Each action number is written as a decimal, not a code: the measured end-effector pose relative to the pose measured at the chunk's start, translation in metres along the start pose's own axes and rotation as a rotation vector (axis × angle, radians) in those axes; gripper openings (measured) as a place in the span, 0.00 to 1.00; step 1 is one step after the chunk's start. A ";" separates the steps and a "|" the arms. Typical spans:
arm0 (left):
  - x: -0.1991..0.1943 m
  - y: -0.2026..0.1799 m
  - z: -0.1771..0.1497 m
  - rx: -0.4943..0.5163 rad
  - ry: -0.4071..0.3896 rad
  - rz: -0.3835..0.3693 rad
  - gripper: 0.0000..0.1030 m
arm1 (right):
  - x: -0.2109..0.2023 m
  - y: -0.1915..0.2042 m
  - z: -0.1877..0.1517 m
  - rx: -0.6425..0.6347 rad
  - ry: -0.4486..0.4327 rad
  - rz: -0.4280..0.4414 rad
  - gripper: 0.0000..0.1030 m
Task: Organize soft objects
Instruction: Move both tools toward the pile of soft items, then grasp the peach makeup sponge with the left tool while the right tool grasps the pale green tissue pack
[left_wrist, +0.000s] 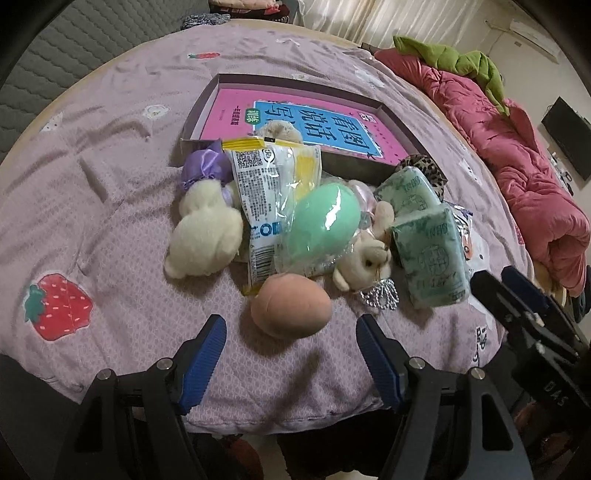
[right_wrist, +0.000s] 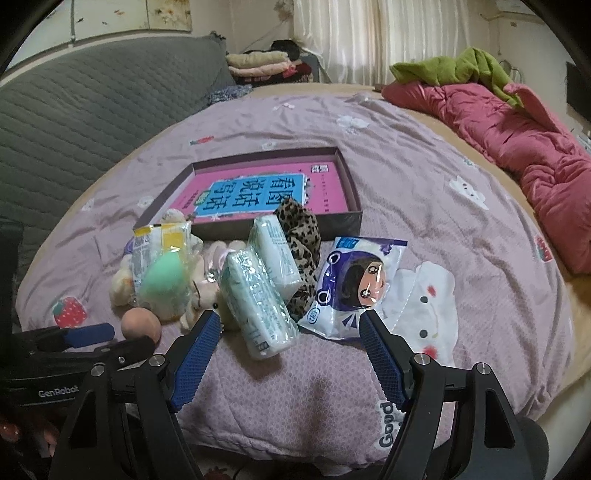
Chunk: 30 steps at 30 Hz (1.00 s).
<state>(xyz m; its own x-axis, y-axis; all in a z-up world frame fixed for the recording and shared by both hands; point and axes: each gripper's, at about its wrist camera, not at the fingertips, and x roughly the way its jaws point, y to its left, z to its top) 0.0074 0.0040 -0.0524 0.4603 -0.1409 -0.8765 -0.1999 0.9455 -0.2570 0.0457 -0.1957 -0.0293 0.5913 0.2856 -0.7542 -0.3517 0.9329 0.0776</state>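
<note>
On the lilac quilted blanket (left_wrist: 110, 206), the soft objects lie in a loose heap just before the shallow box (left_wrist: 207, 103) with a pink book (left_wrist: 236, 114) inside. From the left: a fluffy cream plush toy (left_wrist: 205, 236), its long axis pointing away toward the box; a crinkly clear packet (left_wrist: 266, 192) with a smooth mint egg-shaped sponge (left_wrist: 325, 218); a matte peach sponge (left_wrist: 290, 310), nearest to the left gripper (left_wrist: 291, 332), whose ribbed blue fingers stand wide apart and hold nothing. Further right are two glossy green tissue packs (right_wrist: 258, 299), long axes running away from the camera, a leopard fabric piece (right_wrist: 301, 236), and a flat cartoon packet (right_wrist: 354, 284). The right gripper (right_wrist: 291, 325) is spread open, empty.
</note>
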 end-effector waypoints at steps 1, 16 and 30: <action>0.001 0.001 0.001 -0.007 0.001 -0.011 0.66 | 0.003 0.000 0.000 -0.004 0.002 0.002 0.76; 0.015 0.009 0.007 -0.036 0.023 0.000 0.53 | 0.044 0.000 0.004 -0.023 0.078 0.077 0.64; 0.009 0.011 0.008 -0.042 0.008 -0.038 0.41 | 0.031 0.002 0.001 -0.016 0.060 0.172 0.28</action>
<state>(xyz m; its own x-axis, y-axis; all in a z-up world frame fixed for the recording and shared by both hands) 0.0165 0.0153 -0.0602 0.4617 -0.1789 -0.8688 -0.2186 0.9263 -0.3069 0.0645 -0.1849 -0.0518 0.4768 0.4267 -0.7685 -0.4555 0.8677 0.1992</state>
